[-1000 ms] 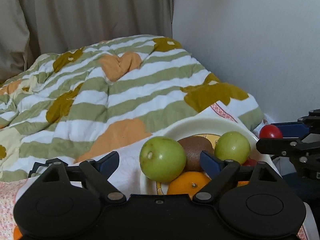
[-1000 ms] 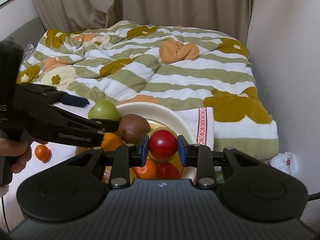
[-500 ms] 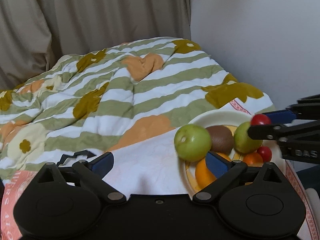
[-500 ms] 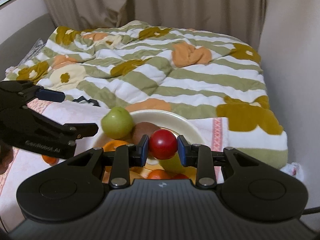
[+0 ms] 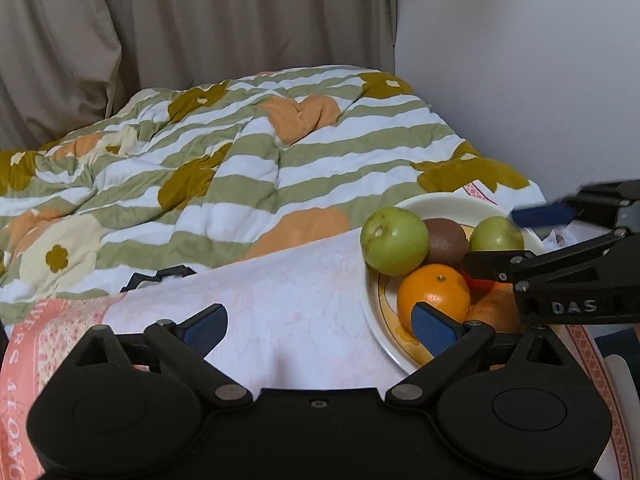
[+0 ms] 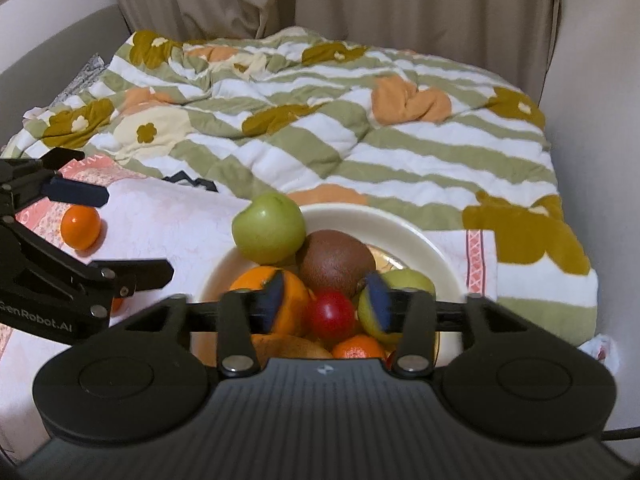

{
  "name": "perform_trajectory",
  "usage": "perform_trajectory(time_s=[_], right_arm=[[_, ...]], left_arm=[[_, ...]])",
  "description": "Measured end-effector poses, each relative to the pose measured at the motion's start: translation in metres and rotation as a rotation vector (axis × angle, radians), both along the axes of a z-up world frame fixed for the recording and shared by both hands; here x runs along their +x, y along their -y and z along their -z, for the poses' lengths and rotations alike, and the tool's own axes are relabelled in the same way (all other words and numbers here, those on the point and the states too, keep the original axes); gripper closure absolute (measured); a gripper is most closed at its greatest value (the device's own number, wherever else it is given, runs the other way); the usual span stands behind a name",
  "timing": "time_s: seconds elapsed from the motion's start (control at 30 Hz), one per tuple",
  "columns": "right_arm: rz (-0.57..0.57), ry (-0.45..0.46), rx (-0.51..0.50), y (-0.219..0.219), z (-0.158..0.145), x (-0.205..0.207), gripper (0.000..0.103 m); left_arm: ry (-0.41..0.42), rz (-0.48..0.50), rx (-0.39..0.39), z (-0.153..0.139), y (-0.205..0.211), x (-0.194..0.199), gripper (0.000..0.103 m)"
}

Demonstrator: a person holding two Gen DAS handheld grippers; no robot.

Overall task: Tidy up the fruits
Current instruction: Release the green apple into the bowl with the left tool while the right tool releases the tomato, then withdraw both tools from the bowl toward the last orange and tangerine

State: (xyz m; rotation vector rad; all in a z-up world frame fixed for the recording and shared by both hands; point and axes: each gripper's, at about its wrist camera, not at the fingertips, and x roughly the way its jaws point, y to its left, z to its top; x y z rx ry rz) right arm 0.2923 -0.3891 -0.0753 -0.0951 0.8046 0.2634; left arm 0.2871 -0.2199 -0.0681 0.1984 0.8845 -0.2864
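Tomato (image 6: 330, 316) newly dropped among fruit on plate (image 6: 404, 224), freed from right gripper (image 6: 326, 300) now spread wide above it; left gripper (image 5: 316, 326) also gaping, empty, over cloth (image 5: 288, 288); tangerine (image 6: 80, 227) likely next, off-plate at left.
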Motion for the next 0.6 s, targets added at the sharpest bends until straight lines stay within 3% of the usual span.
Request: perform_trajectory(time_s=[0.07,0.33,0.6], right_arm=[[0.012,0.038,-0.014,0.0,-0.004,-0.006,0.0],[0.039,0.053,0.007,0.004,-0.018,-0.025,0.0],[0.081,0.091,0.024,0.009,-0.053,-0.069,0.0]], left_arm=[[0.001,-0.006,-0.004,-0.001,-0.002,-0.004,0.003],[0.032,-0.032,-0.013,-0.015,-0.008,-0.026,0.003],[0.101,-0.092,-0.054,-0.04,-0.024,-0.071,0.003]])
